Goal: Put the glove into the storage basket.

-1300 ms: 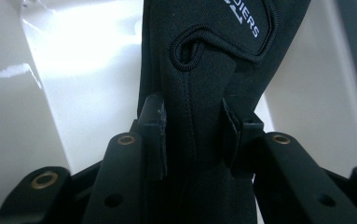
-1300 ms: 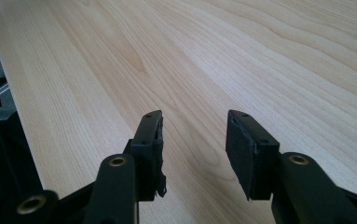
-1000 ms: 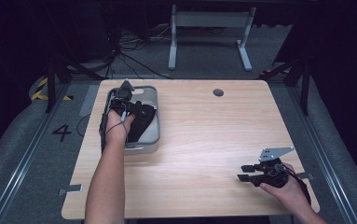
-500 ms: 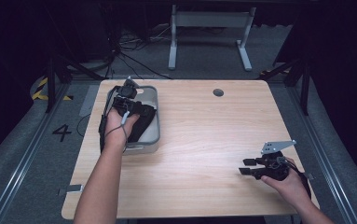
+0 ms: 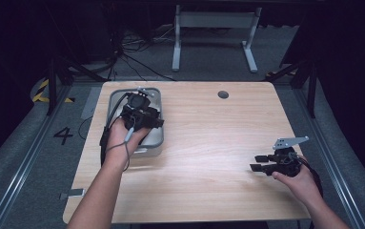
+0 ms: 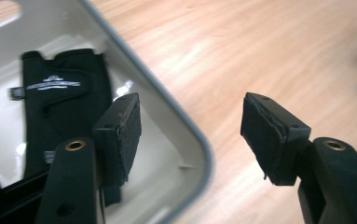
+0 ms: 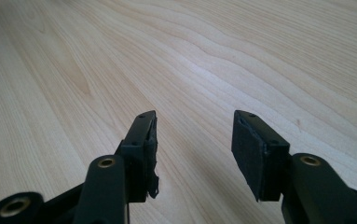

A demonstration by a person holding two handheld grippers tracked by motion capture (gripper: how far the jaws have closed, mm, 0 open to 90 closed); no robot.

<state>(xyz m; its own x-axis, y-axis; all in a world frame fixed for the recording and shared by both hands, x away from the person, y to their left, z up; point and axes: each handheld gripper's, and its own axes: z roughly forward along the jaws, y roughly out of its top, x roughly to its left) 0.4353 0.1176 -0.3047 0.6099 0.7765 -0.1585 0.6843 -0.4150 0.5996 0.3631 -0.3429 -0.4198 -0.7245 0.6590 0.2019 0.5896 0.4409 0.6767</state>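
A grey-rimmed white tray [image 5: 157, 143] sits at the table's left, and its rim [image 6: 167, 116] crosses the left gripper view. Inside lies a black glove-like fabric piece with white print [image 6: 64, 107]. My left gripper [image 5: 147, 118] hovers over the tray's right side, open [image 6: 190, 130], one jaw above the tray and the other above the wood, holding nothing. My right gripper [image 5: 262, 163] rests low near the table's front right, open [image 7: 194, 140], with bare wood between its jaws.
The light wooden table [image 5: 208, 143] has a round cable hole [image 5: 223, 94] near its far edge. Dark floor with cables and a metal stand [image 5: 213, 28] lies beyond the table.
The left gripper has shifted slightly over the tray's right side. The right hand has drawn a little toward the front right corner.
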